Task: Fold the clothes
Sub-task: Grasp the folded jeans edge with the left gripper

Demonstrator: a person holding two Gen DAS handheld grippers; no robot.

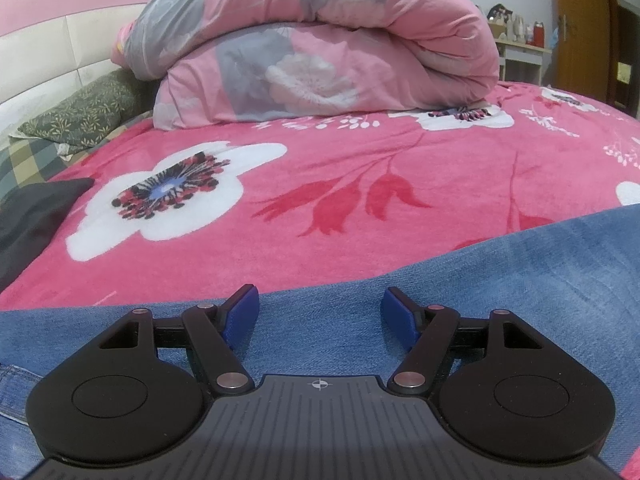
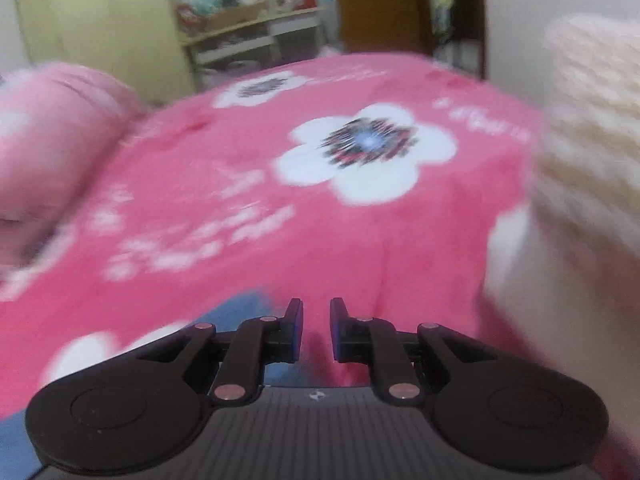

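My right wrist view is smeared by motion; a cream knitted mass fills its right edge and I cannot tell what it is. A blue patch, the jeans I take it, shows only behind the left finger. In my left wrist view the jeans run off the frame on both sides, and a dark garment is cut off at the left edge. The left gripper hangs over the denim, jaws wide apart, pads clear of it, nothing held. The right gripper shows a narrow gap between its pads, only the pink flowered blanket visible through it; no grip.
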